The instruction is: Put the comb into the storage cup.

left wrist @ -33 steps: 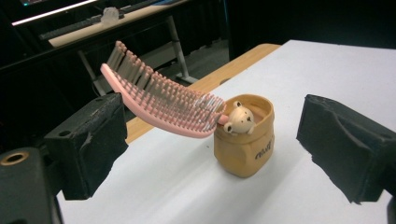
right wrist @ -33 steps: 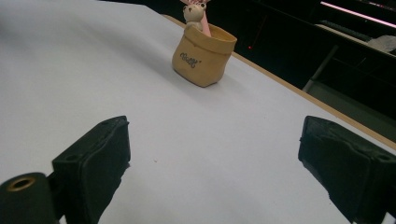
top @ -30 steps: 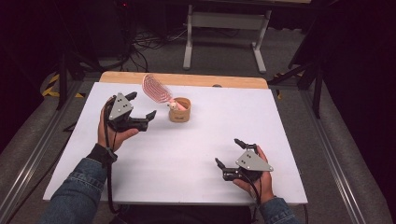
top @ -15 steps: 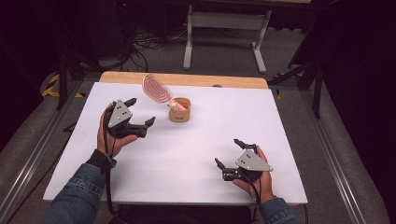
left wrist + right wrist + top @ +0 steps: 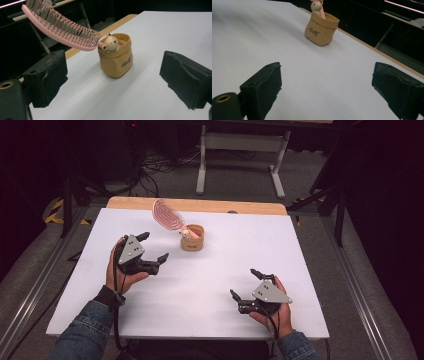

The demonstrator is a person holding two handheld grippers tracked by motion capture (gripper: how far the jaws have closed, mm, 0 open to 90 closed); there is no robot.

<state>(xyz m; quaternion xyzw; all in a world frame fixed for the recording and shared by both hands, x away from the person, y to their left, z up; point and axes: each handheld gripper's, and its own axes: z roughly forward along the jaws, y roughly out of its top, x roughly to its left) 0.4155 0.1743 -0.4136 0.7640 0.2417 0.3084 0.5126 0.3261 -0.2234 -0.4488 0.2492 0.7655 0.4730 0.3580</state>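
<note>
Tan pouch-shaped holder [image 5: 192,238] stands upright toward the far side of the white tabletop [image 5: 215,320], a little bear figure on its rim and a pink hairbrush [image 5: 168,215] planted in it handle-down, bristle head leaning out up and to the left

Change over the last second: left tongs [image 5: 153,251] have pulled back from the holder toward the person's side and a bit left; a second ago they sat nearer the brush, now a clear strip of tabletop lies between them and the holder. Right tongs [image 5: 246,284] haven't moved, resting low at the near right, well apart from the holder

Both tongs are spread wide and carry nothing; left gripper view looks straight at the holder [image 5: 115,57] between its jaws, brush [image 5: 60,27] arching overhead

Reads as: brush already parked in the holder and the left hand retreating after letting go, so the placing looks finished, or close to it

Holder contents: the brush handle; anything else inside I can't tell. Brush lean looks stable, holder not tipped
</note>
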